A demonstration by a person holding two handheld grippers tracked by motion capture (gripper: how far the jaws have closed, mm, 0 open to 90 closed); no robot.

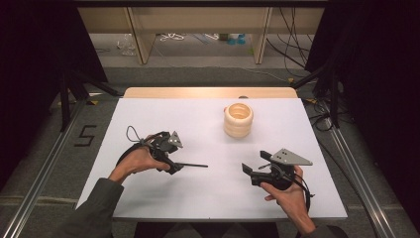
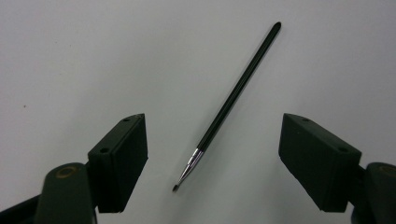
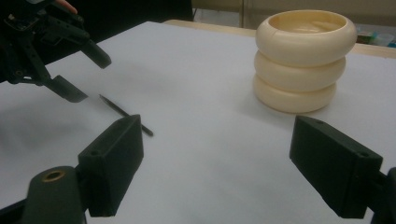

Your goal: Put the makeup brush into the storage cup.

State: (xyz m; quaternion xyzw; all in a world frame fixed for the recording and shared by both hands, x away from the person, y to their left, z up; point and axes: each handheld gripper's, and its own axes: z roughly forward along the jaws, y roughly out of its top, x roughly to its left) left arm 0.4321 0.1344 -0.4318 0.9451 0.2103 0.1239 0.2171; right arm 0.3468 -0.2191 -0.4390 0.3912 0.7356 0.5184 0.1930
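The paintbrush (image 2: pixel 232 100) lies flat on the white table (image 1: pixel 198 198), its bristle tip and metal ferrule between the two pads of the left gripper (image 2: pixel 212 158), touching neither; the dark handle runs away from the gripper. The jaws stand spread wide on either side of the tip. In the high view the brush sits just right of the left gripper (image 1: pixel 174 165). The right gripper (image 1: pixel 249 171) rests well apart, jaws spread, nothing between them. The cream ribbed holder (image 1: pixel 238 120) stands upright farther back.
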